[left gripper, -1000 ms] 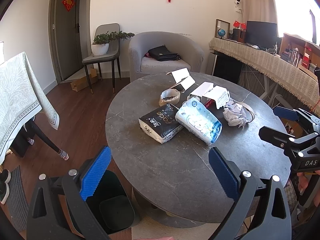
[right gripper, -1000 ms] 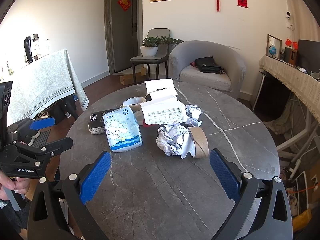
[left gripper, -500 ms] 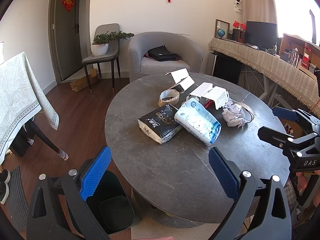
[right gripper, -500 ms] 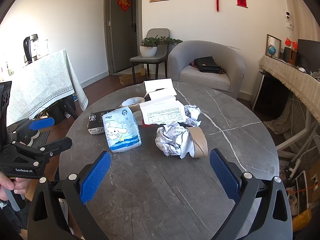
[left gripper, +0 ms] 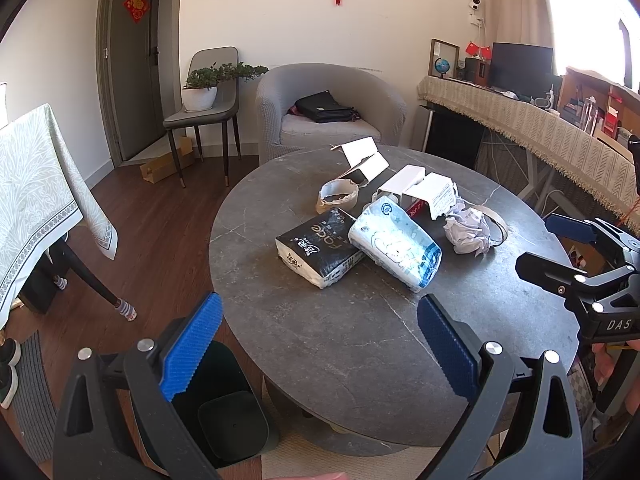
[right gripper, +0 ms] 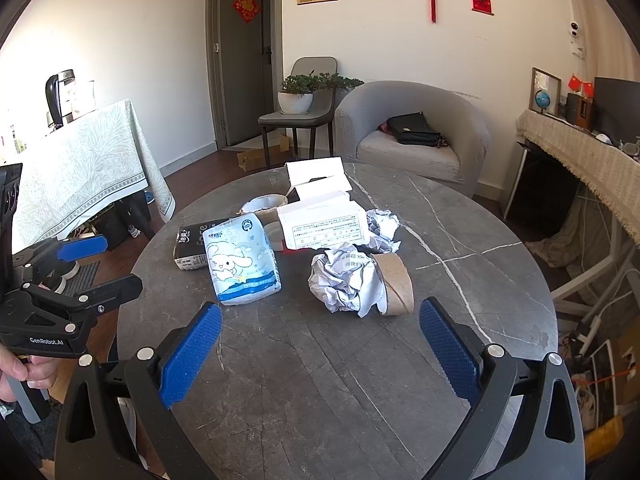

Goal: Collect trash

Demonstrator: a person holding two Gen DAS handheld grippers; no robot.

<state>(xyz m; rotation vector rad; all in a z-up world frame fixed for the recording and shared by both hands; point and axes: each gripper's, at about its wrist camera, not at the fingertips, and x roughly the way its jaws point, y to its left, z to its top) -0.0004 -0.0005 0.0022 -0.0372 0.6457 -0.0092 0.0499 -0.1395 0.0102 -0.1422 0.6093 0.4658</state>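
On the round grey table (left gripper: 320, 332) lies a pile of trash: a black tissue pack (left gripper: 318, 250), a blue-white tissue pack (left gripper: 396, 242), a crumpled paper ball (left gripper: 466, 230), a cardboard tape ring (right gripper: 394, 284), a second tape ring (left gripper: 338, 196) and white boxes (right gripper: 322, 226). My left gripper (left gripper: 320, 344) is open and empty over the table's near edge. My right gripper (right gripper: 320, 344) is open and empty, just short of the paper ball (right gripper: 344, 280). A dark bin (left gripper: 224, 408) stands on the floor under the left gripper.
A grey armchair (left gripper: 330, 112) with a black bag and a chair with a potted plant (left gripper: 206, 88) stand behind the table. A cloth-covered table (left gripper: 36, 200) is at the left, a cluttered counter (left gripper: 540, 136) at the right.
Both grippers have barely shifted; the views have drifted very slightly. Nothing was grasped or moved.
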